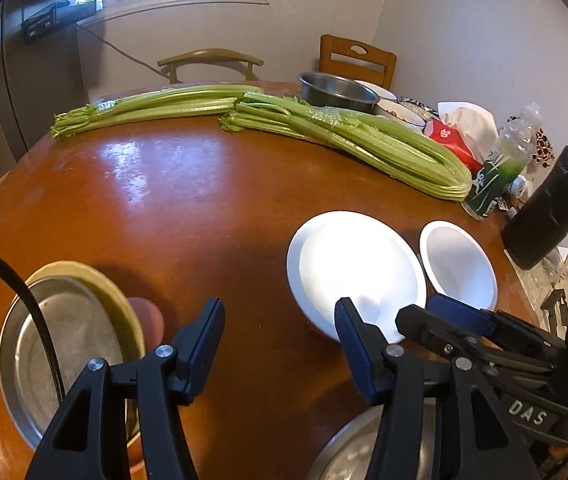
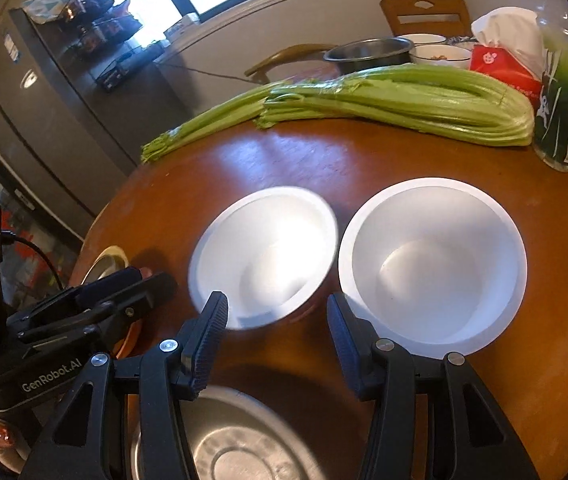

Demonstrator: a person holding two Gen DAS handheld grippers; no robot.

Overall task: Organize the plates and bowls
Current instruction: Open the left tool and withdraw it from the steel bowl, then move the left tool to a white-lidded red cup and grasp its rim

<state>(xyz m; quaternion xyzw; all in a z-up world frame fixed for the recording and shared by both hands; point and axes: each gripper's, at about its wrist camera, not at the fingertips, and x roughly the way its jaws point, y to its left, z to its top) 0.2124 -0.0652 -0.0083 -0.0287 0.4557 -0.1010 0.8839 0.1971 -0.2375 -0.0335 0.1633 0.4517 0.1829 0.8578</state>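
Both tongs, left tongs and right tongs, hung spread and empty above the counter's near edge. Two white bowls sat side by side there, seemingly gathered for nesting; a steel plate lay at the left edge.

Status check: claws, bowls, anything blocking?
Both claws, left and right, open, empty. Two white bowls side by side, unstacked. Celery lies beyond, not blocking.
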